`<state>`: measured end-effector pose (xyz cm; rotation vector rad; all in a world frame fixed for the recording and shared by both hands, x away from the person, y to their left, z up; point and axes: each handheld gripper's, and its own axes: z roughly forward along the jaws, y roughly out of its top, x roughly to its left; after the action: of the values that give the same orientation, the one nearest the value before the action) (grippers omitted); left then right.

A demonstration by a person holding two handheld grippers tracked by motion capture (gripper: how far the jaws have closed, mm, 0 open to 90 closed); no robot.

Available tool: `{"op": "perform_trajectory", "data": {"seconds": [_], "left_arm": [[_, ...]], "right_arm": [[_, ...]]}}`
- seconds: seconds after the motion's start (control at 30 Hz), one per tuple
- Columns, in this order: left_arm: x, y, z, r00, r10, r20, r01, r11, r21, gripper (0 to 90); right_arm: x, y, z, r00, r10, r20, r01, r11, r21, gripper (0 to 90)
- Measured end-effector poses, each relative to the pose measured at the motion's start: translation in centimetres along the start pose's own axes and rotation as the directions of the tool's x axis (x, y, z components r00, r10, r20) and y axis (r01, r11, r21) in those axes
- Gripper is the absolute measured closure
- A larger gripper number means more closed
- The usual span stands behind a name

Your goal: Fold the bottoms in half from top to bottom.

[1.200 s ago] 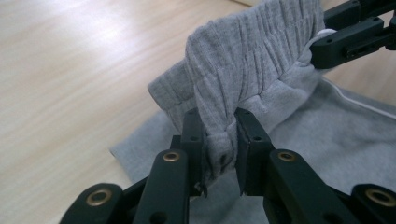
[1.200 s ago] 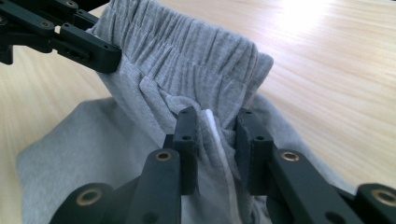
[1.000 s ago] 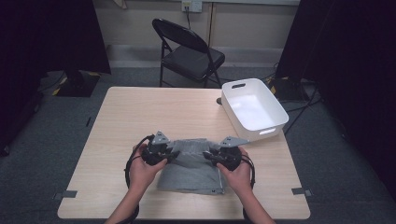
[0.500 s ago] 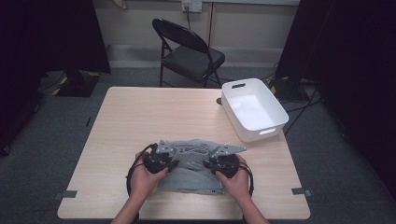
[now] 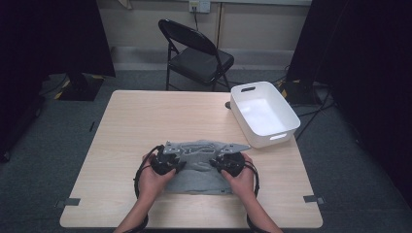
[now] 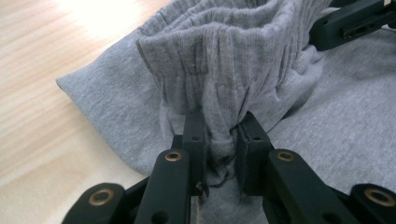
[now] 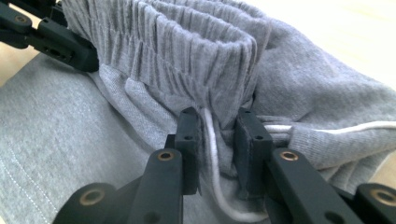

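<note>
Garment (image 5: 204,170) on table (image 5: 145,121) (bin (image 5: 265,114) right)

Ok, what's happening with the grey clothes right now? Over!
Left gripper and right gripper both clamped on the grey garment, at its ribbed waistband. White bin apart, nothing blocking.

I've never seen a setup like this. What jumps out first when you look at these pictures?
First, the grey garment at the near edge of the wooden table, with its ribbed waistband bunched up. The left gripper and the right gripper each pinch that waistband between black jaws, a white drawstring running through the right one. Next comes the white bin at the table's far right corner, and a black folding chair beyond the table.
</note>
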<state>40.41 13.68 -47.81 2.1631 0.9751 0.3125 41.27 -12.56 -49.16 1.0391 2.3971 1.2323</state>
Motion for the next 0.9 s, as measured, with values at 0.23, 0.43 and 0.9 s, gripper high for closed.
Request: {"op": "perform_trajectory", "data": {"seconds": [0.23, 0.43, 0.9], "left_arm": [[1.1, 0.8, 0.9, 0.9998, -0.017, -0.012, 0.017, 0.9998, 0.001, 76.8], [1.2, 0.9, 0.7, 0.9996, -0.028, -0.005, 0.028, 0.9996, 0.002, 76.6], [1.3, 1.4, -1.0, 0.9989, -0.047, -0.003, 0.046, 0.9986, -0.027, 55.5]], "right_arm": [[-1.1, 1.1, 1.2, 0.9998, 0.003, 0.020, -0.003, 1.000, 0.004, 73.7], [-1.0, 1.3, 1.2, 0.9998, 0.003, 0.022, -0.003, 1.000, 0.012, 71.4], [-0.3, 2.2, -0.4, 0.9995, 0.013, 0.028, -0.013, 1.000, 0.003, 48.0]]}}
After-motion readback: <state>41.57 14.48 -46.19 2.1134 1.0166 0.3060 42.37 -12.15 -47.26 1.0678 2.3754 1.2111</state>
